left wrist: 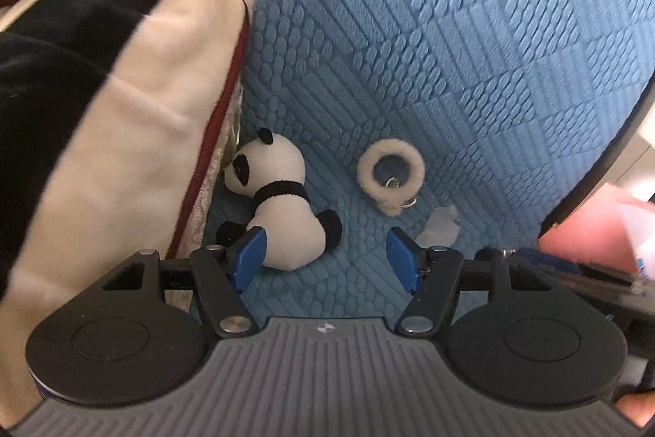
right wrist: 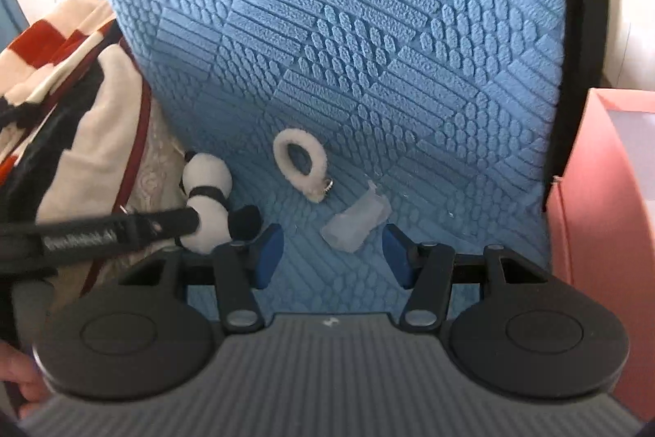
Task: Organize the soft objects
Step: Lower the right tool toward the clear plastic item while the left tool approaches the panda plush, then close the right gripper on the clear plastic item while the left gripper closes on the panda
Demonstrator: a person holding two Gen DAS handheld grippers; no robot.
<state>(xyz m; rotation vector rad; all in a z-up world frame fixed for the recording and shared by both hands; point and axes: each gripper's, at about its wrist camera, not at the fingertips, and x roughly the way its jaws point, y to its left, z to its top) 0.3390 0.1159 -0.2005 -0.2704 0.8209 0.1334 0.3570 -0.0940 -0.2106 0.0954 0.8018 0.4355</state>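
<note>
While both tongs are standing wide open and holding nothing, the left gripper (left wrist: pixel 325 256) is hovering just beside the panda (left wrist: pixel 278 199), which is lying against the blanket (left wrist: pixel 123 76) at the left edge of the blue mat (left wrist: pixel 450 48). The right gripper (right wrist: pixel 332 252) is hanging over the pale wad (right wrist: pixel 356 222). The fluffy ring (right wrist: pixel 301 162) is lying between them with bare mat around it. A pink box (right wrist: pixel 606 191) is bounding the right edge.

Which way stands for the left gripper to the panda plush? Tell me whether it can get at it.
Probably yes: the left gripper is open, the panda plush lies right ahead by its left finger, nothing between.
</note>
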